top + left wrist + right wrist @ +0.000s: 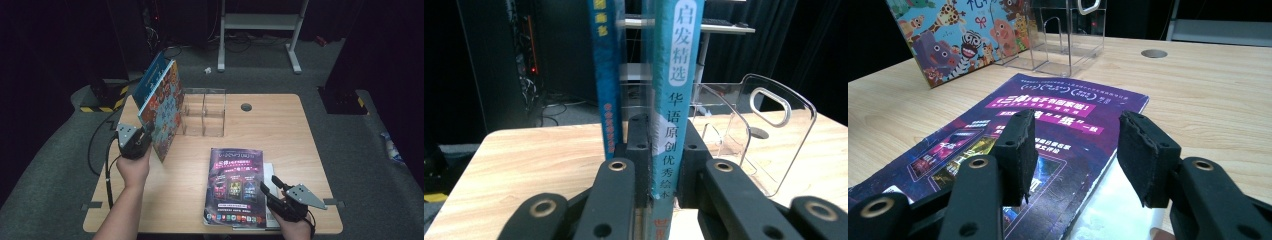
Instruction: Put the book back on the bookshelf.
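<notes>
Right gripper [272,187] sits at the table's [280,125] near right corner, jaws spread wide and empty over the right margin of the purple magazine [236,186], which lies flat by the near edge. Its own view shows something pale beneath that magazine, too blurred to name. Left gripper [146,131], toward the left edge, is clamped on the spine of the upright picture book [162,111]; the left gripper view shows the blue spine with printed characters pinched between the pads, and a second blue book [606,75] standing just behind, its top cut off. Beyond, mid-table, stands the clear acrylic holder [204,112], beside the book's cartoon-animal cover.
</notes>
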`<state>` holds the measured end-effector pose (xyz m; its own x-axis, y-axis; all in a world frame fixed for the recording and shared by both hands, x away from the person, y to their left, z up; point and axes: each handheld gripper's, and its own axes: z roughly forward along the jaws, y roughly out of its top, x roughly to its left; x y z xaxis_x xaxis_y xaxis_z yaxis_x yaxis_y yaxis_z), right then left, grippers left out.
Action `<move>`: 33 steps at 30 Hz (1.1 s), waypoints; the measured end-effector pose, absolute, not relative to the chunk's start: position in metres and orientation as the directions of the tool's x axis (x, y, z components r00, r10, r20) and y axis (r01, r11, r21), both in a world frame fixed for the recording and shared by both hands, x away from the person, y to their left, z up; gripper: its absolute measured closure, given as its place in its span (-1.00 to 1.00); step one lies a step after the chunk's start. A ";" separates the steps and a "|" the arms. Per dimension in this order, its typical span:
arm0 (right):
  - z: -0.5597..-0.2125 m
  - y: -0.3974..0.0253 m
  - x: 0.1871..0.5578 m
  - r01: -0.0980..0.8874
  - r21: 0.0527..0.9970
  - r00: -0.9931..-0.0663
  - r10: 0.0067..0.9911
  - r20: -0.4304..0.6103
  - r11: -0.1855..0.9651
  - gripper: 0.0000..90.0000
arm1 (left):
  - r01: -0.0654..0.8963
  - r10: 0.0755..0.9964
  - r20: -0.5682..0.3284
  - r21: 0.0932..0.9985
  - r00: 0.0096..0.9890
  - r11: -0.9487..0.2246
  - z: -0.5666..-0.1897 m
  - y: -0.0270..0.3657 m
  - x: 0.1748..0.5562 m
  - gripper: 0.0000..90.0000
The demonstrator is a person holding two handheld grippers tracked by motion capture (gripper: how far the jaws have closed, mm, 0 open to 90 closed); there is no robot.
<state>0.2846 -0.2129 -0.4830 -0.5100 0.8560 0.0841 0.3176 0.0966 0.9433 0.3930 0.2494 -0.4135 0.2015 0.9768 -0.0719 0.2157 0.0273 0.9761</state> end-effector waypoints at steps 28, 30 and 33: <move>-0.484 -0.211 0.285 0.321 0.942 -0.513 0.855 0.082 0.102 0.09 | 0.227 0.977 -0.100 0.972 0.189 0.055 -0.415 0.258 0.393 0.76; -0.485 -0.211 0.285 0.322 0.941 -0.513 0.855 0.083 0.102 0.09 | 0.225 0.977 -0.095 0.973 0.189 0.052 -0.415 0.258 0.393 0.76; -0.485 -0.211 0.285 0.324 0.941 -0.513 0.854 0.083 0.102 0.09 | 0.222 0.978 -0.087 0.974 0.189 0.044 -0.416 0.258 0.393 0.75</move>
